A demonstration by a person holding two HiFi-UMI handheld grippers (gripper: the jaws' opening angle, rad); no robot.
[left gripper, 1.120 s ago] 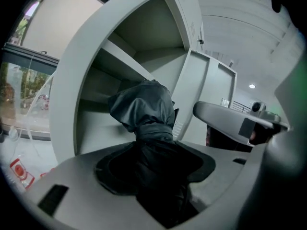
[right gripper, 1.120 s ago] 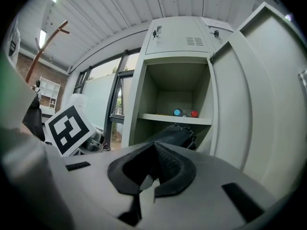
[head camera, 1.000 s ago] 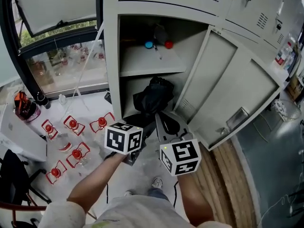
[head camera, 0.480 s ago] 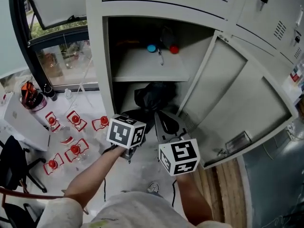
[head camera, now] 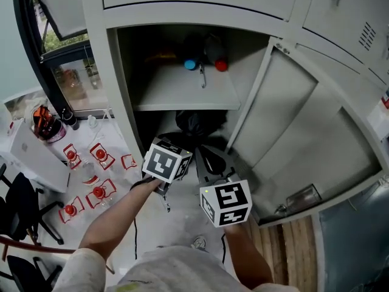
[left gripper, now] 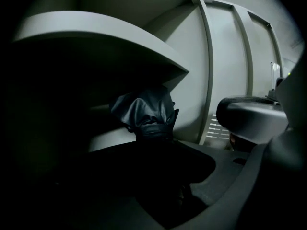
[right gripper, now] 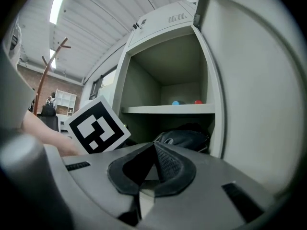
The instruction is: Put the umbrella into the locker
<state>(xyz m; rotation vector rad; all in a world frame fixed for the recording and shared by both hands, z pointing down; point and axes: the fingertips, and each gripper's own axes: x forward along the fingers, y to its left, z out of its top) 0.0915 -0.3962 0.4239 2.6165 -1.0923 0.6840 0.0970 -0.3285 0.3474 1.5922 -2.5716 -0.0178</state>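
Observation:
The black folded umbrella lies in the locker's lower compartment, under the shelf. In the left gripper view its bunched fabric rises just past the jaws. My left gripper sits at the compartment's mouth, shut on the umbrella's near end, which is lost in shadow. My right gripper hovers beside it on the right, in front of the open door. Its pads meet with nothing between them. The right gripper view shows the umbrella ahead and the left gripper's marker cube.
A blue thing and a red thing stand at the back of the upper shelf. Several red-topped items lie on the floor at left, near a white box, a dark chair and a low window.
Both grippers have moved closer to the locker. The umbrella has gone deeper under the shelf, and less of it sticks out of the compartment.

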